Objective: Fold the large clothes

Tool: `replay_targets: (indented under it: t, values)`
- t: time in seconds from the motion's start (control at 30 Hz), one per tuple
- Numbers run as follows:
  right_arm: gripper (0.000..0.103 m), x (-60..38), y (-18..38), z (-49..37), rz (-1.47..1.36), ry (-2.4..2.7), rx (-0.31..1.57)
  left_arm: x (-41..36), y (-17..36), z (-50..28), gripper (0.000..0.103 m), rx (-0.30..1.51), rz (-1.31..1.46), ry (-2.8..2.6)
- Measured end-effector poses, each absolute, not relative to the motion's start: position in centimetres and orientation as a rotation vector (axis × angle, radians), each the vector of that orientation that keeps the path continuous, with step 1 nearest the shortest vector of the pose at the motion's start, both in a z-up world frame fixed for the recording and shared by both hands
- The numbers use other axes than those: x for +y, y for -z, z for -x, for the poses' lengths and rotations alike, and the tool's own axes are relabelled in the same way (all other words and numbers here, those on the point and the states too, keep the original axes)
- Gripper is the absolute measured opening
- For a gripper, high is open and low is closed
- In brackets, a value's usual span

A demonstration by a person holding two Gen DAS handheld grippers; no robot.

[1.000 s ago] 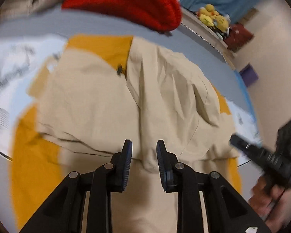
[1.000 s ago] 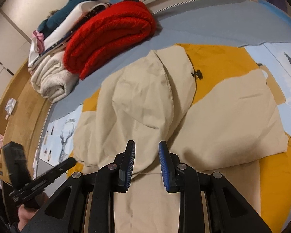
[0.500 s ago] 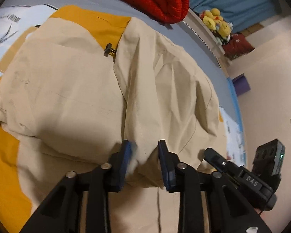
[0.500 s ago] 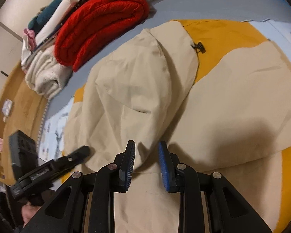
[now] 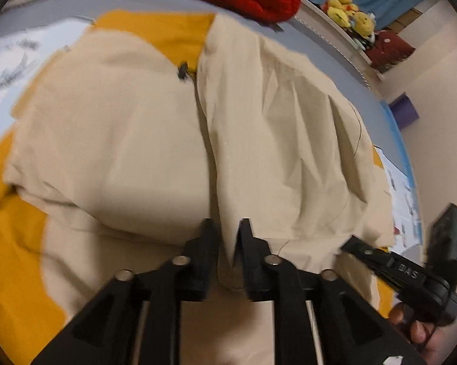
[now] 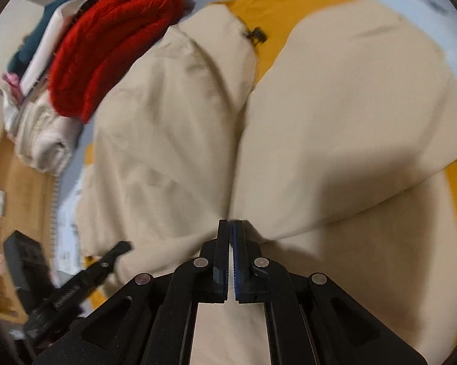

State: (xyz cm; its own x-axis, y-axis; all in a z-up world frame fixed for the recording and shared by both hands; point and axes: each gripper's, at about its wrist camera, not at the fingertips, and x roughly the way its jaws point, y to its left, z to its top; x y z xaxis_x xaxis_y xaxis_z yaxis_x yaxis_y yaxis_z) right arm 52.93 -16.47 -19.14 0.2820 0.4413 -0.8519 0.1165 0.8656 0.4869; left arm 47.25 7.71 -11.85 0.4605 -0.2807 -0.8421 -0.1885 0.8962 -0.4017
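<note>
Only clear text: "DAS", white letters on the black arm of the right gripper (image 5: 362,251), seen from the left wrist view. The left gripper (image 6: 118,248) carries a white marking on its arm in the right wrist view, too blurred to read. Sheet (image 5: 6,70) has dark printed lettering, smeared by motion, not legible. Nothing else readable.

Beige jacket (image 5: 137,140) with orange lining (image 5: 158,30), on a grey bed (image 5: 45,3); red knit blanket (image 6: 106,48) folded, yellow plush toys (image 5: 350,18), black grippers.
</note>
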Motion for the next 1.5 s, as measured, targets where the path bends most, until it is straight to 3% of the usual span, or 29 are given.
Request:
replay_targets:
  t: [0.13,0.27,0.4,0.57,0.7,0.83,0.97,1.5]
  values:
    - [0.007,-17.1,14.9,-52.6,-0.392,-0.127,1.126,6.2,7.5,-46.3,0.021,0.953,0.326,0.046]
    - [0.018,-15.4,12.3,-52.7,-0.344,-0.247,0.989,3.1,8.2,-46.4,0.021,0.967,0.249,0.172]
    - [0.021,-12.9,14.0,-53.2,-0.368,-0.429,1.055,1.1,12.2,-47.1,0.021,1.130,0.146,0.163]
    - [0.025,-10.6,18.7,-53.4,-0.250,-0.428,1.251,1.4,11.3,-47.4,0.021,1.142,0.187,0.197]
    - [0.026,-10.6,17.4,-53.8,-0.270,-0.400,1.223,3.2,9.9,-47.4,0.021,1.057,0.214,0.157]
    - [0.027,-10.0,17.3,-53.1,-0.223,-0.439,1.194,4.7,12.7,-47.5,0.021,1.167,0.218,0.102]
    - [0.027,-10.3,17.7,-52.5,-0.213,-0.393,1.240,5.2,10.4,-47.0,0.021,1.119,0.229,0.119]
    - [0.027,-14.5,1.9,-46.0,-0.054,-0.289,0.795,6.5,-1.1,-39.2,0.026,0.825,0.101,0.079]
